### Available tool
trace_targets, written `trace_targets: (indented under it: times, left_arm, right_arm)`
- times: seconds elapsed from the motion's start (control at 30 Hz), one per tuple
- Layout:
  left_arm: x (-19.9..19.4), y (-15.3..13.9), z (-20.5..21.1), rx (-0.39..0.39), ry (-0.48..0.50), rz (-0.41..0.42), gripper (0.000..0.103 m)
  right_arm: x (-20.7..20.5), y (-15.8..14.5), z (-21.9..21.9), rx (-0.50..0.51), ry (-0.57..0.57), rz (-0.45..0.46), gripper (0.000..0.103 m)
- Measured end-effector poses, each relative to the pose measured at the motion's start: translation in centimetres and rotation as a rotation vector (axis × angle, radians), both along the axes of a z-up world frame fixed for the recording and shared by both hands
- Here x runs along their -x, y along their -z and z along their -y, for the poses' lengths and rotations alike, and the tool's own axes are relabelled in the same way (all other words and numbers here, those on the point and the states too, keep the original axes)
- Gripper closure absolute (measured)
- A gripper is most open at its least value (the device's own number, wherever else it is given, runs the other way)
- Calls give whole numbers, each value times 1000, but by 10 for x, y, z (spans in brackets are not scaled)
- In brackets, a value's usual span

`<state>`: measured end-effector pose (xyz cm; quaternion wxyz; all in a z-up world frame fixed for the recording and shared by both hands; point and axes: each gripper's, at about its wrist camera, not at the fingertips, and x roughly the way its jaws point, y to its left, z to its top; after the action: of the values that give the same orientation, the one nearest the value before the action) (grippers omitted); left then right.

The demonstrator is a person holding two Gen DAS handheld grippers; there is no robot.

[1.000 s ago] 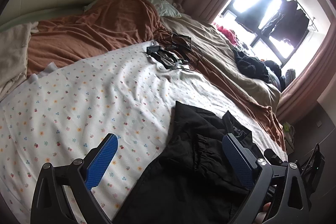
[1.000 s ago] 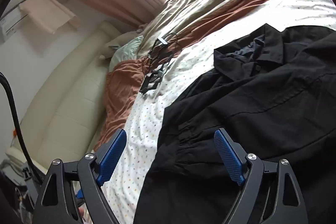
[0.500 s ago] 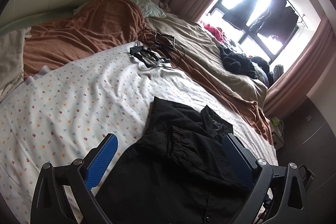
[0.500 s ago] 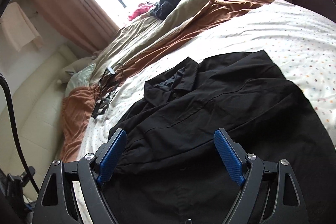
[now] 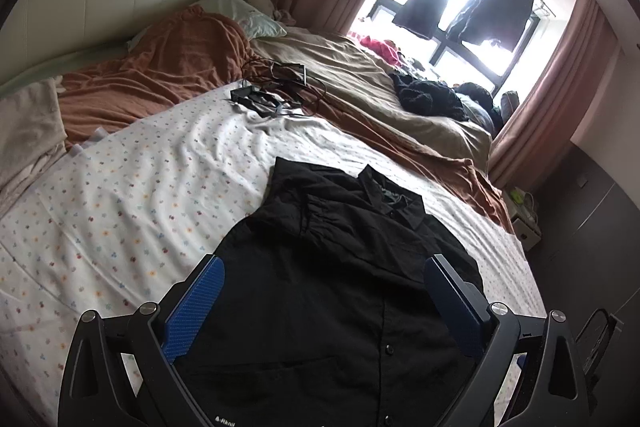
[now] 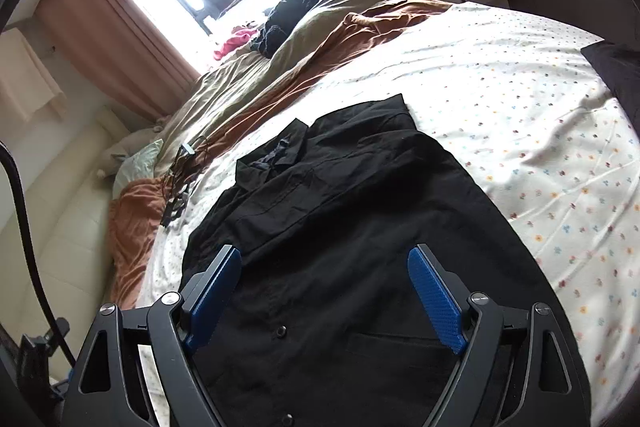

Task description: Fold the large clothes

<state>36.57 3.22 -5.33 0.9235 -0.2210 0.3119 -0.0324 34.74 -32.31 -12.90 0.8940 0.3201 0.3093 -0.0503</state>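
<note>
Left wrist view: black shirt (image 5: 340, 287) lies flat on the bed (image 5: 120, 211); above it, left claw (image 5: 324, 291) and right claw (image 6: 324, 287) gape empty.

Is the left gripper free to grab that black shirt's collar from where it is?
Probably yes: the left gripper is open above the black shirt, and nothing covers the collar.

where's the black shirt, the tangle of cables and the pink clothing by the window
black shirt (image 5: 340, 287): left wrist view, button placket
tangle of cables (image 5: 280, 93): left wrist view, middle of the tangle
pink clothing (image 6: 236, 41): right wrist view, middle of the heap
</note>
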Motion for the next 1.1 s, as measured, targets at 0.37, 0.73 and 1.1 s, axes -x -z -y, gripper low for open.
trace_targets:
  times: [0.37,0.73,1.1]
  left_arm:
    - [99,-7,-15,-68,21,65,3]
    - [177,2,-33,-65,39,56,1]
    - [245,18,-60,-56,80,13,1]
  right_arm:
    - [102,-1,3,21,38,33,9]
    - [192,13,25,-39,79,-7,0]
    - [267,22,52,-56,49,-7,0]
